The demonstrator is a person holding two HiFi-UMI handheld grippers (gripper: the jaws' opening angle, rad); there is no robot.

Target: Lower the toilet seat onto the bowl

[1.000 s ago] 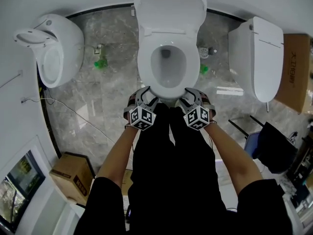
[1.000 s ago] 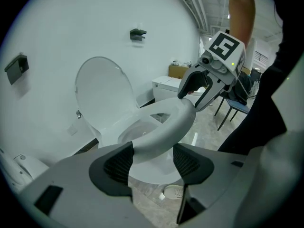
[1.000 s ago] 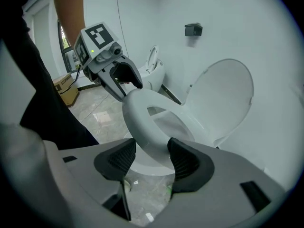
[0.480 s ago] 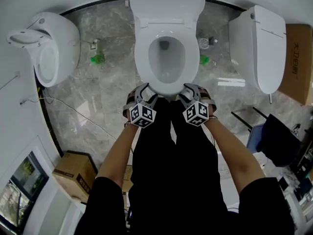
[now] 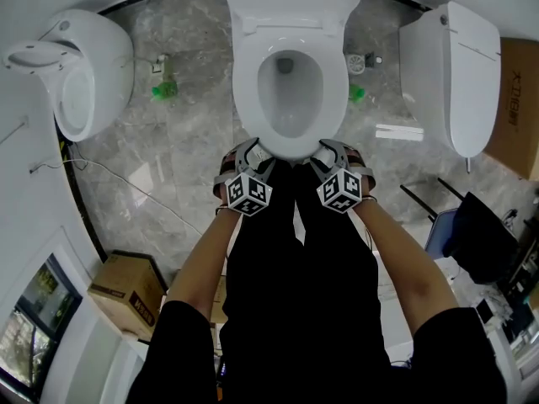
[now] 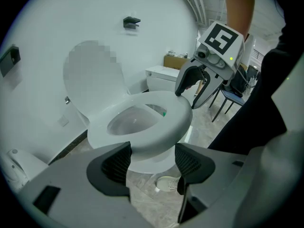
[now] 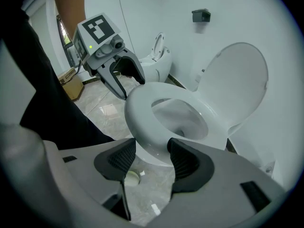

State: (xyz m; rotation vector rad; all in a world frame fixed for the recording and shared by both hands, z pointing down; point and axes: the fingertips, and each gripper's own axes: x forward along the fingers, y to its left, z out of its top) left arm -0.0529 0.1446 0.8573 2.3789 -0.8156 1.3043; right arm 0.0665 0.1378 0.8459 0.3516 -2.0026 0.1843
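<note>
Head view shows the white oval plastic toilet seat (image 5: 246, 87) flat on the white ceramic bowl (image 5: 290, 81), just ahead of the fingertips; left gripper (image 5: 253, 154) jaws have just been opening wide, right gripper (image 5: 330, 151) stands equally spread, and all 2 are empty, consistent with release.

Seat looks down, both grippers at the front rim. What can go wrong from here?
1. The left gripper has just been opening its jaws. The front edge of the toilet seat sits at the gap, with the pads off it. The right gripper stands open the same way. Pulling away upward might hook a jaw under that edge and lift the seat again.
2. The lid stands upright behind the seat; a jolt could tip it down.
</note>
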